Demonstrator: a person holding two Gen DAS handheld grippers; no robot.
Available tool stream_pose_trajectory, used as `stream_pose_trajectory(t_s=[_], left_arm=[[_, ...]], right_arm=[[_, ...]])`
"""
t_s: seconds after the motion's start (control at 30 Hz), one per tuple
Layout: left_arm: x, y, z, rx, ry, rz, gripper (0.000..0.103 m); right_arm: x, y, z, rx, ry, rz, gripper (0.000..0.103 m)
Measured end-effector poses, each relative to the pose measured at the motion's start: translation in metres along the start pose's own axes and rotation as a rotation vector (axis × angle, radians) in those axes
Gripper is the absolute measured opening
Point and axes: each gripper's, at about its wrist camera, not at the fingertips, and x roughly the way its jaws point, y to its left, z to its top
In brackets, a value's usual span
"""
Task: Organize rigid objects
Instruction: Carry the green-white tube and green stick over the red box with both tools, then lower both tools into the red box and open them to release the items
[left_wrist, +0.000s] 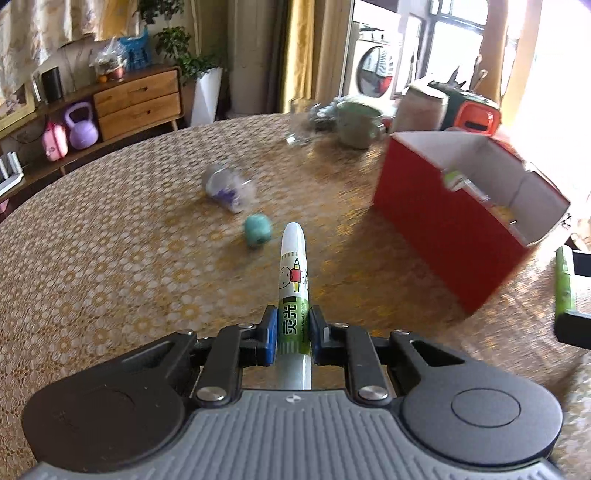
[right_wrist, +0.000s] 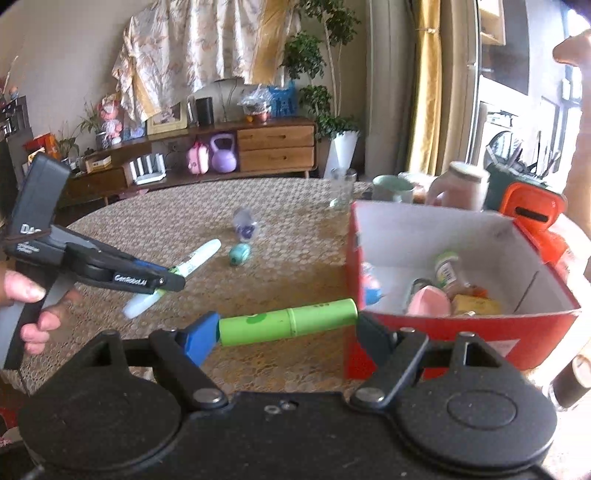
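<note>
My left gripper (left_wrist: 292, 332) is shut on a white and green marker pen (left_wrist: 293, 266), held above the table and pointing forward; it also shows in the right wrist view (right_wrist: 168, 278) with the pen (right_wrist: 195, 258). My right gripper (right_wrist: 288, 326) is shut on a green cylinder (right_wrist: 288, 323), held crosswise by its ends, just left of the open red box (right_wrist: 443, 336). The box (left_wrist: 436, 225) holds several small items. A teal round object (left_wrist: 257, 230) and a clear small bottle (left_wrist: 229, 186) lie on the table ahead.
The round table has a gold lace-pattern cloth (left_wrist: 110, 258). A glass (left_wrist: 301, 122), a green mug (left_wrist: 356, 123), a white jar (left_wrist: 421, 107) and an orange-lidded container (left_wrist: 474, 118) stand at the far side behind the box. A dark cup (right_wrist: 570, 380) stands at the right.
</note>
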Motion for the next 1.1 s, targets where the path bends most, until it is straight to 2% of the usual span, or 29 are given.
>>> stream_pose_trajectory(t_s=[0.33,0.63,0.9,1.1], left_arm=[[-0.01,-0.058,0.045,0.042,-0.021,-0.095,0.017],[0.0,-0.119,0.093,0.153,-0.046,-0.145,0.017],[0.025,-0.172,0.132,0.207,-0.055,-0.201,0.017],[0.063,-0.197,0.147,0.24,-0.002,-0.201,0.017]], right_arm=[[-0.006,-0.043,0.019,0.015,-0.042,-0.067,0.08],[-0.001,-0.084,0.027,0.034,-0.057,-0.144,0.08],[0.016,-0.122,0.025,0.049,-0.01,-0.212,0.08],[0.039,-0.14,0.021,0.073,0.04,-0.236,0.08]])
